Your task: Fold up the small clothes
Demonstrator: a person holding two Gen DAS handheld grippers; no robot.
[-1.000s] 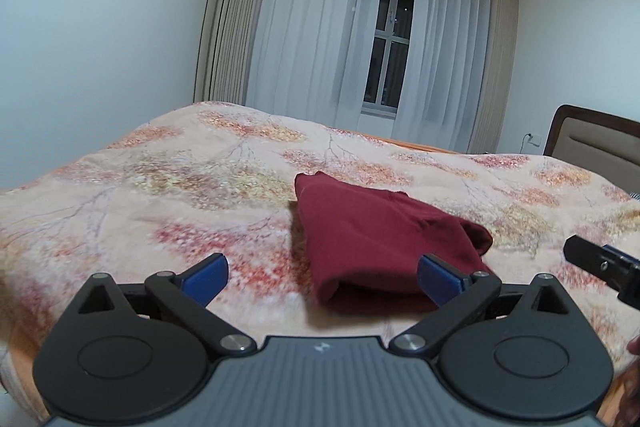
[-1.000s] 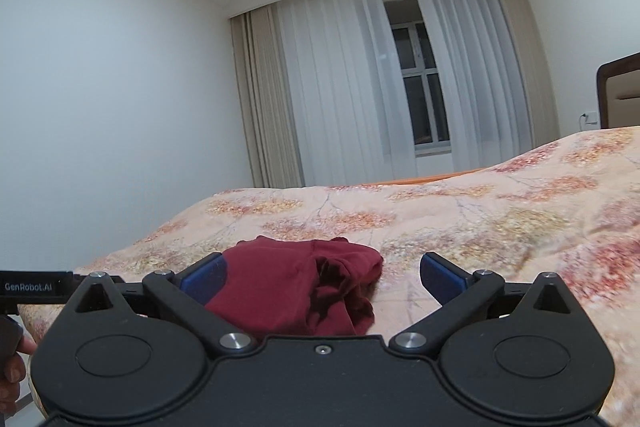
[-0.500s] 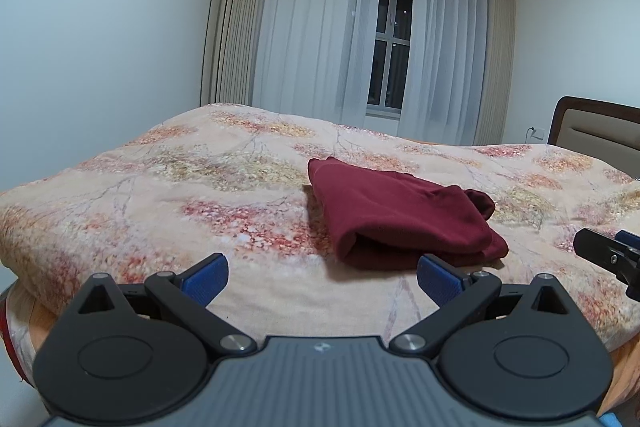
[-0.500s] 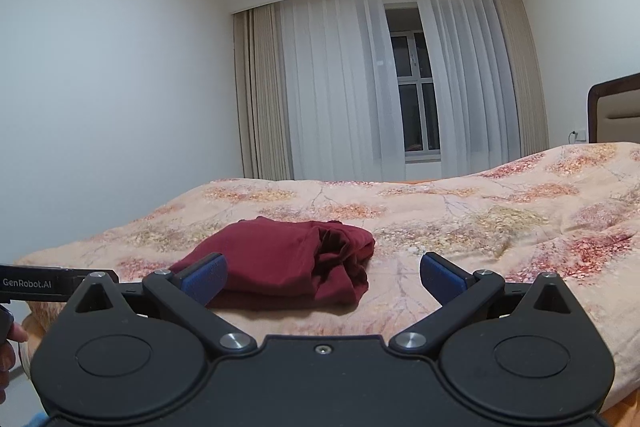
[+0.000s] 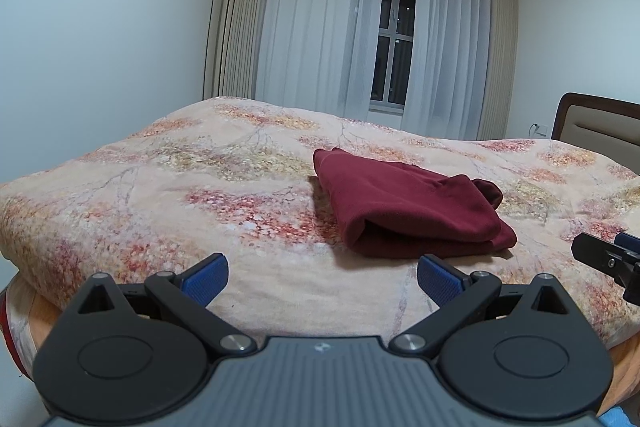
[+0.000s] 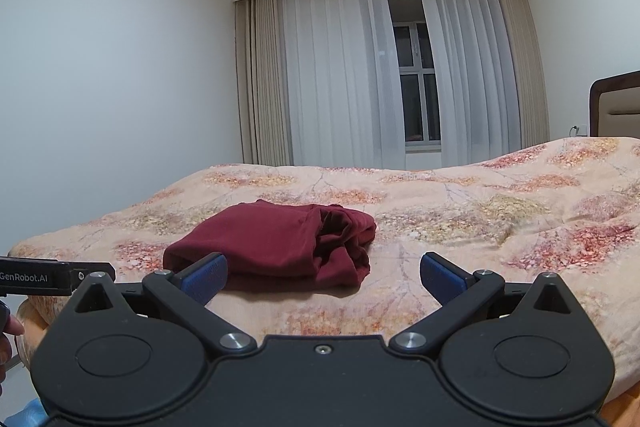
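Maroon garment [image 5: 408, 205] sits folded mid-bed [image 5: 200, 187], left tool [image 5: 322, 277] and right tool [image 6: 323, 277] both spread, empty, hovering short of its near edge; looks done, so tidy the bunched right end by pinching only the top layer.

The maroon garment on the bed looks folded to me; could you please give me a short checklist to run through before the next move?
1. Left tool open and holding nothing: ok.
2. Right tool open and holding nothing: ok.
3. Maroon garment lying folded on the floral bedspread, apart from both tools: ok.
4. Fold tidy: not ok, the right end is bunched with loose layers showing.
5. More clothes waiting to be folded: cannot tell, none in view.
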